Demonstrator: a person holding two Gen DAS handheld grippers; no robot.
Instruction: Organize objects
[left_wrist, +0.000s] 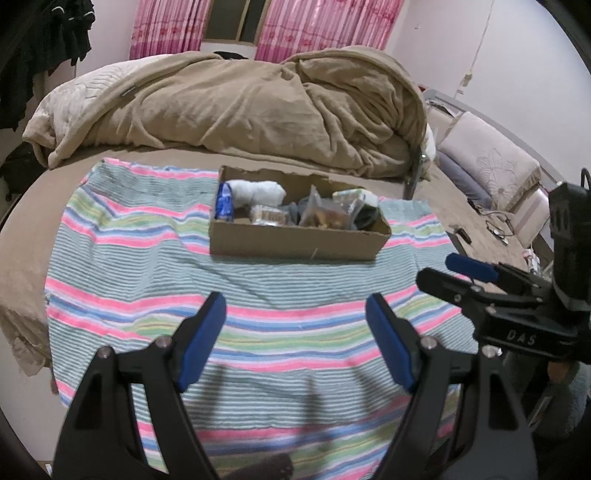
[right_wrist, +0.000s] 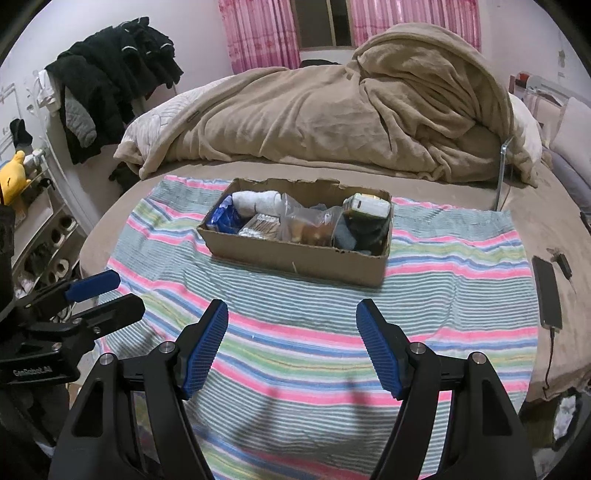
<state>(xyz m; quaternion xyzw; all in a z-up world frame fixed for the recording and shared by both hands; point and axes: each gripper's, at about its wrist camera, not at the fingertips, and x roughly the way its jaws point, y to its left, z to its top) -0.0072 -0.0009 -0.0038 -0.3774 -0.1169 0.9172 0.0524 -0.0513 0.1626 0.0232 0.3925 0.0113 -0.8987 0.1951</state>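
Both the left gripper (left_wrist: 295, 314) and right gripper (right_wrist: 291, 321) hover with jaws spread wide and empty over bare striped towel (right_wrist: 295, 332), the filled cardboard box (right_wrist: 295, 258) resting well ahead, mid-towel. Only the right wrist view shows a phone (right_wrist: 548, 291) beside the towel's right edge.

Tongs (left_wrist: 295, 314) apart; box (left_wrist: 295, 243) seemingly full.

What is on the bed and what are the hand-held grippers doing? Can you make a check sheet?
Surface: striped towel spread on the bed.
Job's things: cardboard box on the towel, holding a white roll, a blue packet, a clear bag and more.
Clutter: phone at the right of the towel.
Grippers: left hand-held gripper open, empty; right hand-held gripper open, empty.
Cables: one plugged into the phone.
Surroundings: tan blanket, pink curtains, dark clothes.
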